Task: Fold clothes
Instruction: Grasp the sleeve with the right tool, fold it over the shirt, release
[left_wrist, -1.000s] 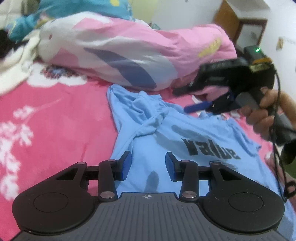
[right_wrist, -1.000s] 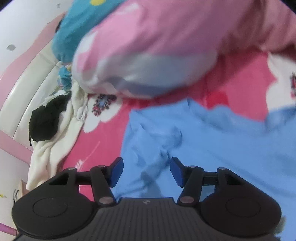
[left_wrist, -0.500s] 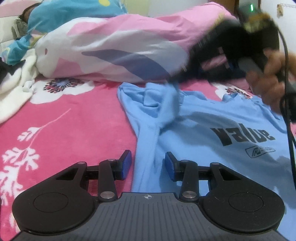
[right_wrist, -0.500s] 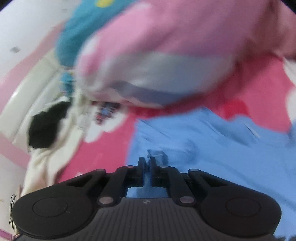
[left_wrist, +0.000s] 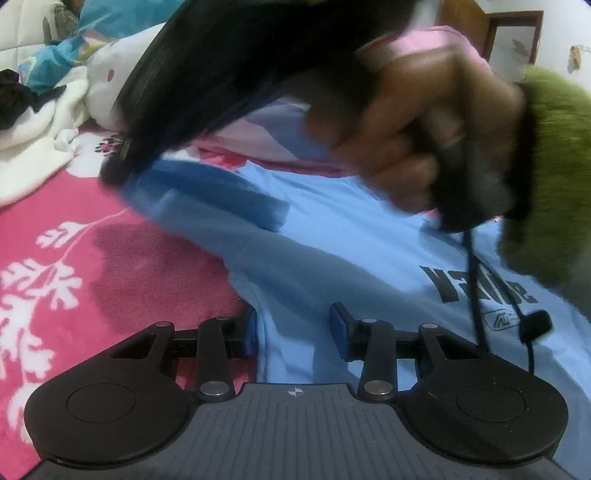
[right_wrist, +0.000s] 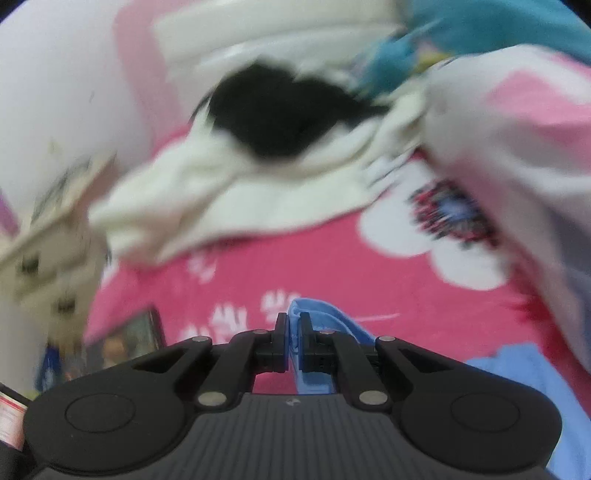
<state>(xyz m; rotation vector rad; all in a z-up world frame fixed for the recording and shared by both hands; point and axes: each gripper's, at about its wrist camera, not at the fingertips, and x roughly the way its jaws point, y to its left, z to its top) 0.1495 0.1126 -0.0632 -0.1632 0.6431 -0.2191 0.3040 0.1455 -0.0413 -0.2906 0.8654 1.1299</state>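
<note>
My left gripper (left_wrist: 293, 328) gapes wide over the light blue T-shirt's (left_wrist: 369, 254) left edge on the pink floral bed (left_wrist: 110, 258), while my right gripper (right_wrist: 293, 345) pinches what looks like its lifted sleeve.

Indoor light soft, moderately bright, no glare. Left wrist view: near parts sharp, left gripper (left_wrist: 293, 328) crisp; right gripper (left_wrist: 229, 85) and hand (left_wrist: 417, 122) crossing upper frame heavily motion-blurred. Soft shadows on blue shirt (left_wrist: 332, 258) and pink bedspread (left_wrist: 110, 266). Right wrist view: whole background smeared by motion, white cloth (right_wrist: 229, 199) and black garment (right_wrist: 273, 114) without edges; only gripper body sharp. Fisheye bending, dark corners in both views.
</note>
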